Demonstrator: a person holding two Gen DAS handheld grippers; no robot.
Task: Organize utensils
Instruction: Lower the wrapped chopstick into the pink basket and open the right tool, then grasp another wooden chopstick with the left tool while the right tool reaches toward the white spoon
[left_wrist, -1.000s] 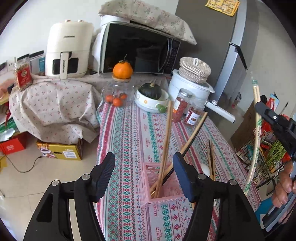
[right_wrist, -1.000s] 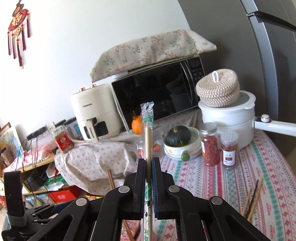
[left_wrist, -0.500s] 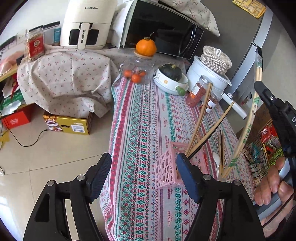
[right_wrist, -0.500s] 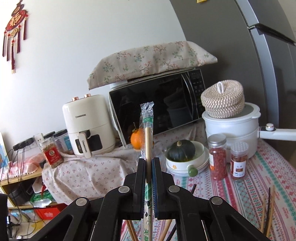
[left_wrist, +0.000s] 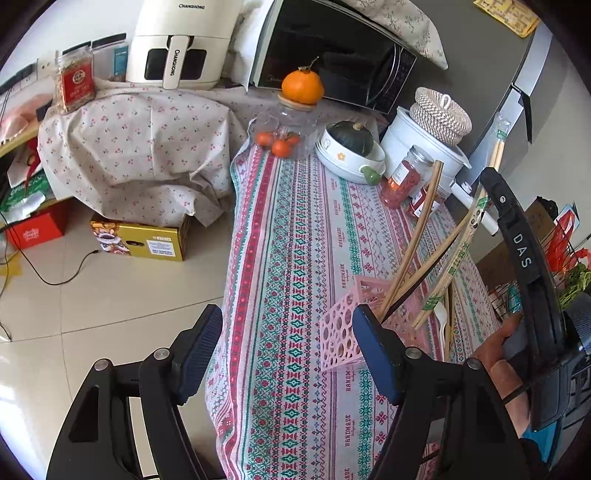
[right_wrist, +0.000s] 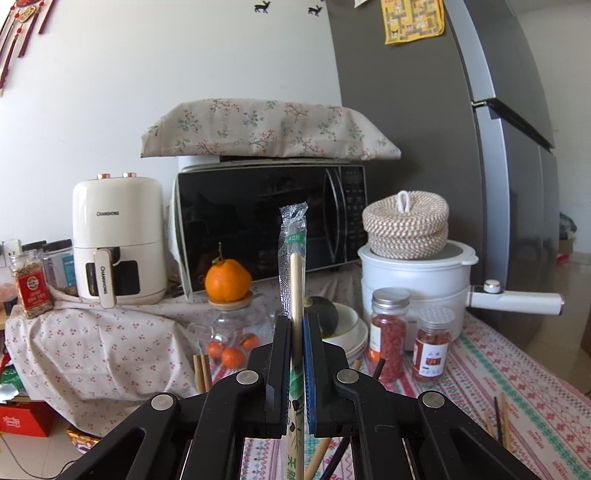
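Right wrist: right hand-held gripper (right_wrist: 295, 354) clamped on wrapped chopsticks (right_wrist: 294, 266) | left hand-held gripper (left_wrist: 284, 350) wide, empty

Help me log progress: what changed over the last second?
The right hand-held gripper carried the wrapped chopsticks down toward the pink basket. The left hand-held gripper drew back, open. Grip unchanged; the chopsticks already in the basket stayed put.

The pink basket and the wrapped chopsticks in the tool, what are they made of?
The pink basket looks like moulded plastic: a smooth, even pink, with round holes punched through its walls. The wrapped chopsticks held by the right tool look like pale bare wood or bamboo, matt and unpainted. Their sleeve is thin clear plastic film, shiny and crinkled, with green print.
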